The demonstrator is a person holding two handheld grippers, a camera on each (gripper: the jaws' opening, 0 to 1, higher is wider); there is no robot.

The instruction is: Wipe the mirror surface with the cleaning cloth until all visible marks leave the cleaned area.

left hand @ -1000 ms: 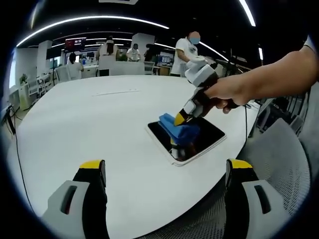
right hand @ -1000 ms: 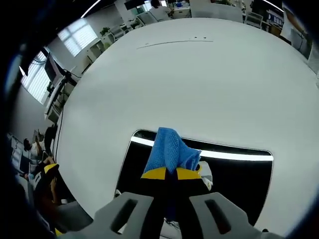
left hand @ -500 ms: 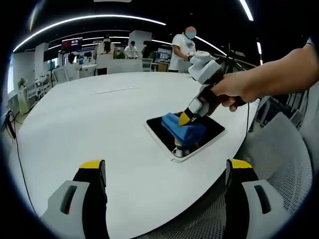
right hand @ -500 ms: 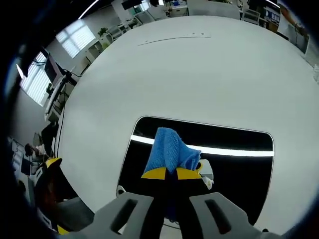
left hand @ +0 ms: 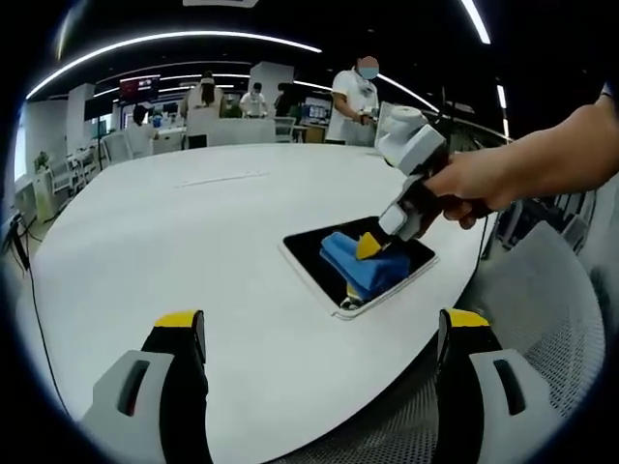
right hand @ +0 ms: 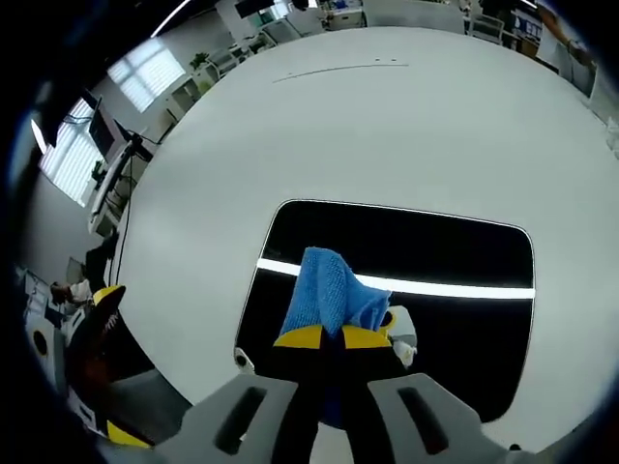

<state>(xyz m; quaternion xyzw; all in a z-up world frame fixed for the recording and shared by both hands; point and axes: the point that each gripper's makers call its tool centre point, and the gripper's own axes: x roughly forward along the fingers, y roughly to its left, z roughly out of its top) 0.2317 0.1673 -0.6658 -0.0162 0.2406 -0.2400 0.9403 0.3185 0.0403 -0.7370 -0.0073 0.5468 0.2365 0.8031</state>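
A dark rectangular mirror point(left hand: 319, 250) point(right hand: 435, 251) with a white rim lies flat on the white table point(left hand: 174, 232), near its right edge. My right gripper point(right hand: 334, 336) point(left hand: 371, 247) is shut on a blue cleaning cloth point(right hand: 327, 290) point(left hand: 360, 265), which presses on the mirror's near part. A bright ceiling-light strip reflects across the glass. My left gripper point(left hand: 319, 324) hovers open over the table's near edge, well short of the mirror, with nothing between its yellow-tipped fingers.
The big white round table point(right hand: 387, 126) spreads bare beyond the mirror. A grey mesh chair point(left hand: 551, 309) stands by the table's right edge. Several people point(left hand: 360, 97) and desks are far behind. The left gripper point(right hand: 97, 333) sits at the lower left of the right gripper view.
My right gripper has drawn the cloth along the mirror toward its near end, so more bare glass lies beyond the cloth. The left gripper has stayed put and open.
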